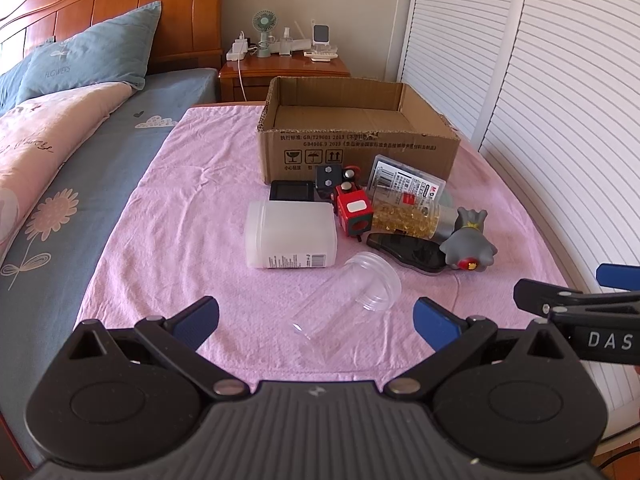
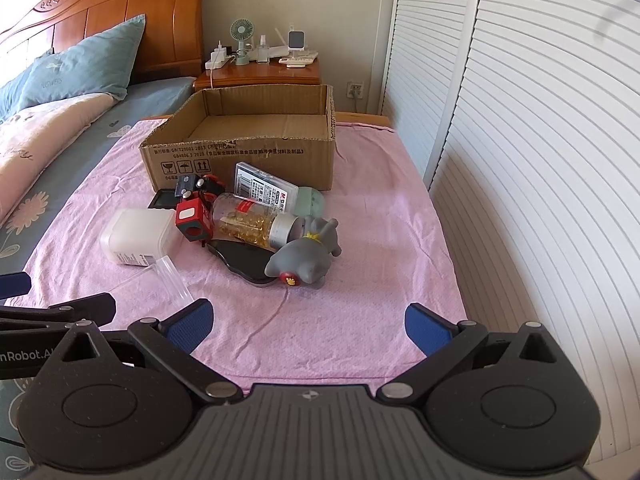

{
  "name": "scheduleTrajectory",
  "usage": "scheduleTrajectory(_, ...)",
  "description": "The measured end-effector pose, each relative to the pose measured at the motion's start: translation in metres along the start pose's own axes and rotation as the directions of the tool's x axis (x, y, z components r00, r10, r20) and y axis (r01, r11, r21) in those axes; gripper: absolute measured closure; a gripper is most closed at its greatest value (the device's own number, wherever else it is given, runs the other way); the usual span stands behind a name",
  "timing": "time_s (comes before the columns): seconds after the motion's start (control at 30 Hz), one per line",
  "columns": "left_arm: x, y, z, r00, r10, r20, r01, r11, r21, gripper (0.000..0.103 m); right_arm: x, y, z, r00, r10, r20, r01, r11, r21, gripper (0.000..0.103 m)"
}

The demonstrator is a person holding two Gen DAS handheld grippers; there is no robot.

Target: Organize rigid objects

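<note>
On the pink cloth-covered table (image 1: 168,240), near its front edge, the clear plastic jar (image 1: 348,300) lies on its side just ahead of the left gripper (image 1: 316,322), long axis running from the tongs toward the open cardboard box (image 1: 360,148) (mouth farthest away). Both tongs gape, empty; the right gripper (image 2: 308,326) sits farther off, so the left looks nearer.

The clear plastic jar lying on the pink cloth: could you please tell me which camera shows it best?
The left wrist view shows the clear plastic jar best: it lies whole on its side, threaded open mouth towards the cardboard box. In the right wrist view it sits at the left, and its lower end is hidden behind the other tool.
</note>
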State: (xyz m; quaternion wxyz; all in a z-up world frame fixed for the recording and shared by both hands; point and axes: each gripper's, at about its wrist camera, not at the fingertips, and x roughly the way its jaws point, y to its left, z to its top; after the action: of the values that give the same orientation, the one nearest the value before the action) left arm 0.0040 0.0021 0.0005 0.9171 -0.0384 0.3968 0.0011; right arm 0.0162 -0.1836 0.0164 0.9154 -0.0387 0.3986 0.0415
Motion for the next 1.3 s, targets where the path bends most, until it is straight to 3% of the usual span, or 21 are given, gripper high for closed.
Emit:
scheduleTrajectory(0.73,-0.001,0.0,0.0,1.0,0.0,0.001,0.0,1.0,0.004,0.001,0.0,-0.001,0.001,1.0,-0.004,0.003,0.004,1.0,0.002,0.0)
scheduleTrajectory(1.07,0.003,-0.004,0.002,1.0,0.008,0.011,-0.009,0.999,0.046,0.001,0.0,0.0,0.002,1.0,0.0,0.01,0.0,1.0,0.0,0.0)
scheduleTrajectory(1.3,0.012,-0.003,0.002,0.999,-0.04,0.014,0.039,0.993,0.111,0.001,0.001,0.0,0.003,1.0,0.004,0.011,-0.004,1.0,0.001,0.0)
